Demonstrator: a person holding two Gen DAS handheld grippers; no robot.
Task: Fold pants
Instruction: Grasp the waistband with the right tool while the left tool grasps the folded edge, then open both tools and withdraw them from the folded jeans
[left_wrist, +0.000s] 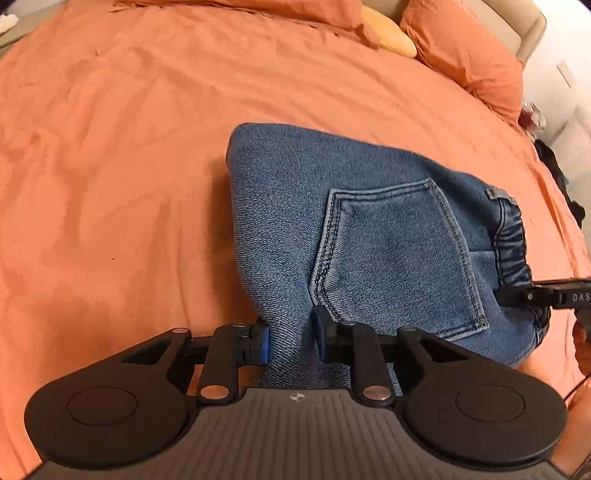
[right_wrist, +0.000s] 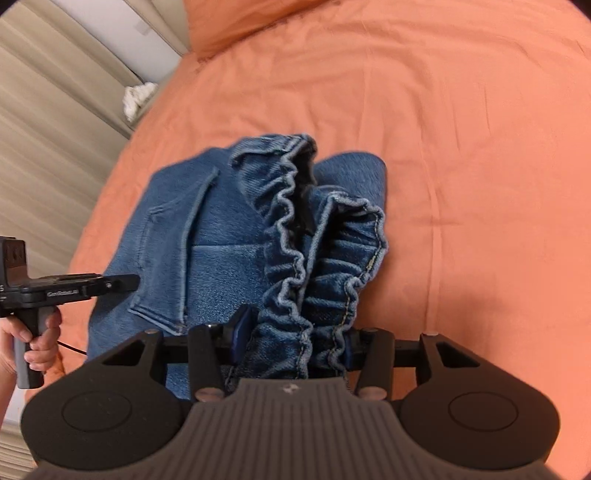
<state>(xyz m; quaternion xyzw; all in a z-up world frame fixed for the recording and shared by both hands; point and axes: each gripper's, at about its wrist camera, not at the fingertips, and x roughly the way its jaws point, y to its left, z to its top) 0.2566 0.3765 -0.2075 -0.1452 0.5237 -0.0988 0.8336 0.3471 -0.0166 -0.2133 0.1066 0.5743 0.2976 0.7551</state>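
The pants lie folded into a compact blue denim bundle on the orange bed, toward its near side, with the pillows at the far head end. The left hand-held gripper pinches a ridge of denim at the near edge of the bundle, just beside the lower corner of the back pocket; its blue pads press the cloth from both sides. The right hand-held gripper is clamped on the gathered elastic waistband, the ruffled layers bunched between its fingers.

Judging from both grips on the same near side, the step in hand looks like a last fold or a carry of the bundle. To do it well, both grippers should rise together and level, so the layers do not slide apart. The waistband grip holds several thick layers, and the outer one could slip out if the pull goes sideways, so the pull should stay along the fingers. The left pinch takes only a small ridge of fabric; it may peel the top layer away from those beneath if lifted alone. Setting the bundle down flat and easing both grips apart only once the cloth rests on the bed should keep the fold tidy
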